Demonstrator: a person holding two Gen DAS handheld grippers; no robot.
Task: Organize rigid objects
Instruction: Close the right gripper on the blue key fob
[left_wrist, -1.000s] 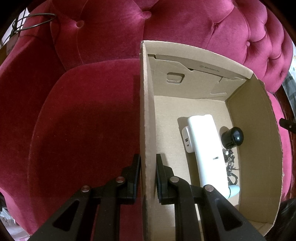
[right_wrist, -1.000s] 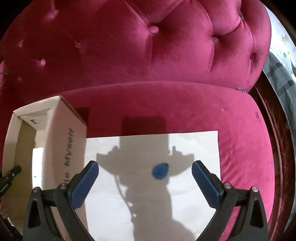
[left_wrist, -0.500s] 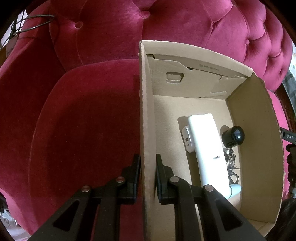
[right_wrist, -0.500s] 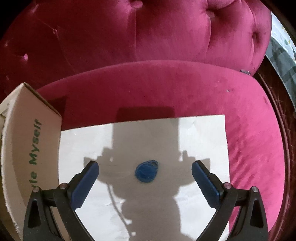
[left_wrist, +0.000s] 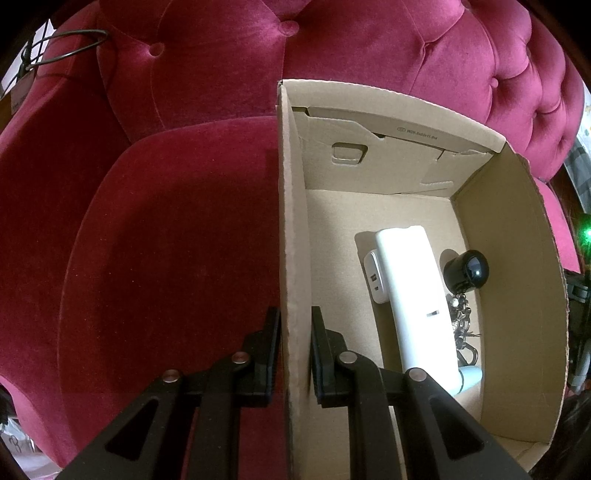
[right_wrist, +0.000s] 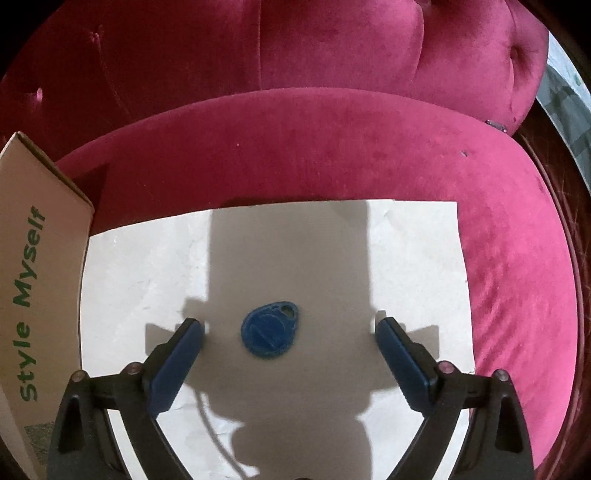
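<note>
A cardboard box (left_wrist: 509, 258) stands on a red velvet sofa. My left gripper (left_wrist: 293, 328) is shut on the box's left wall, one finger outside and one inside. In the box lie a long white device (left_wrist: 413, 295), a white charger (left_wrist: 375, 277), a black round object (left_wrist: 467, 271) and a dark chain (left_wrist: 460, 325). In the right wrist view a blue key fob (right_wrist: 270, 328) lies flat on a white sheet (right_wrist: 147, 277). My right gripper (right_wrist: 290, 326) straddles the fob with wide jaws that are closing; the blue pads are clear of it.
The box's outer side (right_wrist: 33, 280), printed with green letters, borders the sheet's left edge. The sofa seat (right_wrist: 369, 147) and tufted back (left_wrist: 369, 48) surround everything. A wire loop (left_wrist: 70, 46) hangs over the sofa arm at far left.
The right gripper has come down over the blue fob, which now looks larger and sits between the fingers. The jaws have narrowed slightly. The left gripper and box have stayed put.
</note>
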